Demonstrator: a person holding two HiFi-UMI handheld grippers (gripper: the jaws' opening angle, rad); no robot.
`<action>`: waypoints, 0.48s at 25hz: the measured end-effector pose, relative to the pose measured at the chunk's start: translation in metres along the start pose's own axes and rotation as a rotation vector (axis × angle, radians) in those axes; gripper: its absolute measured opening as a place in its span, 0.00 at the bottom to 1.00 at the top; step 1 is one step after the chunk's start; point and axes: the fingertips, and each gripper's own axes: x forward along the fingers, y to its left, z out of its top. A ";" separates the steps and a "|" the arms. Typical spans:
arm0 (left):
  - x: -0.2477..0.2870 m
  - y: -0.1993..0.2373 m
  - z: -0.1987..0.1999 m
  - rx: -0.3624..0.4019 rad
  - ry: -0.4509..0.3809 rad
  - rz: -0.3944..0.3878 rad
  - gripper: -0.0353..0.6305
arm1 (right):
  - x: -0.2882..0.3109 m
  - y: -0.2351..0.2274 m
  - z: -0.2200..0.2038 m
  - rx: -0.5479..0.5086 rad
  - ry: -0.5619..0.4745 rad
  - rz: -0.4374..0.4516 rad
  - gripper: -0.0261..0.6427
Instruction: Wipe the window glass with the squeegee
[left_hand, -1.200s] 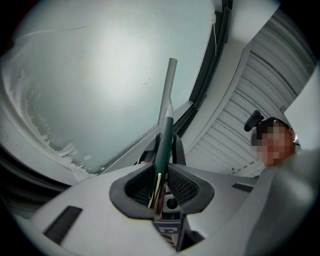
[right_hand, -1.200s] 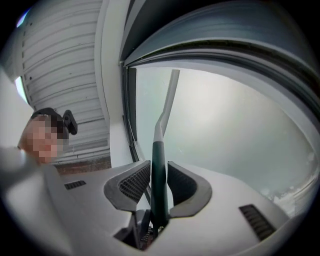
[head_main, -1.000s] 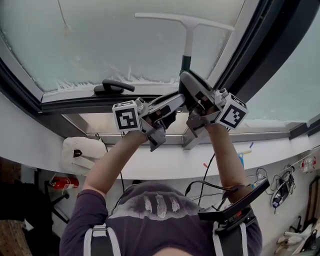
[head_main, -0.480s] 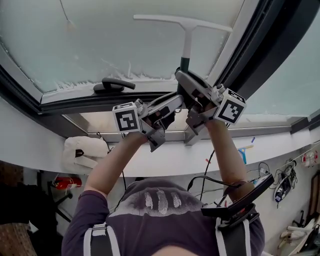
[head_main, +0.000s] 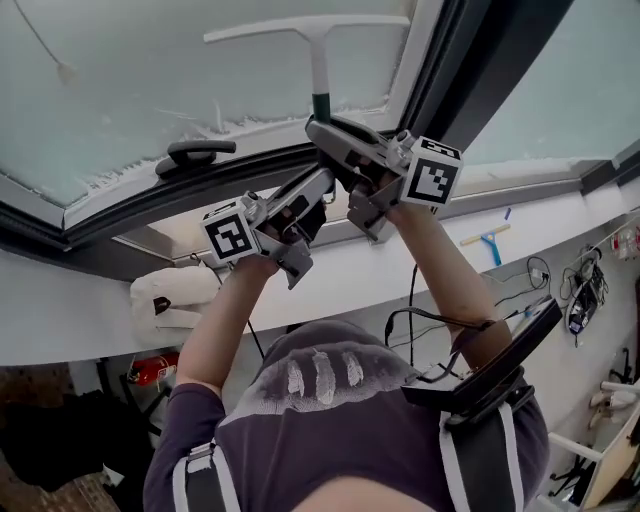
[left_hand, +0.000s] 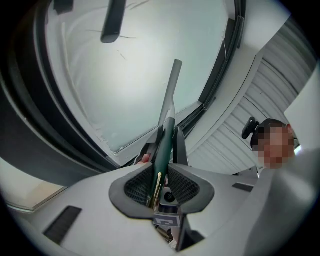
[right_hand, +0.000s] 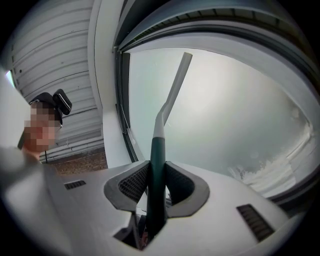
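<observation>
The squeegee has a white T-shaped blade (head_main: 300, 27) lying on the window glass (head_main: 130, 80), a white stem and a dark green handle (head_main: 321, 107). My right gripper (head_main: 335, 135) is shut on the green handle just below the stem. My left gripper (head_main: 318, 190) reaches in from the lower left and closes on the handle's lower end. In the left gripper view the green handle (left_hand: 164, 145) runs between the mesh pads of the left gripper (left_hand: 161, 185). In the right gripper view the right gripper (right_hand: 156, 185) clamps the handle (right_hand: 158, 155) on both sides.
Foam residue (head_main: 235, 128) lines the pane's lower edge. A black window handle (head_main: 195, 153) sits on the dark frame left of the grippers. A thick dark mullion (head_main: 475, 70) bounds the pane on the right. On the sill lie a small blue squeegee (head_main: 487, 240) and a white bag (head_main: 165, 295).
The head view has swung, so the window sits differently in the picture. Both grippers and the squeegee have shifted slightly left across the pane, toward the window handle. Both grips are unchanged.
</observation>
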 end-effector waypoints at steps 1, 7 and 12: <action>0.000 0.001 0.000 -0.015 -0.006 -0.004 0.19 | 0.000 -0.003 -0.001 0.005 0.005 -0.003 0.18; -0.006 0.009 -0.016 -0.103 -0.017 0.006 0.19 | -0.009 -0.015 -0.020 0.070 0.026 -0.040 0.18; 0.000 0.014 -0.012 -0.130 0.003 0.025 0.19 | -0.009 -0.026 -0.015 0.104 0.012 -0.067 0.18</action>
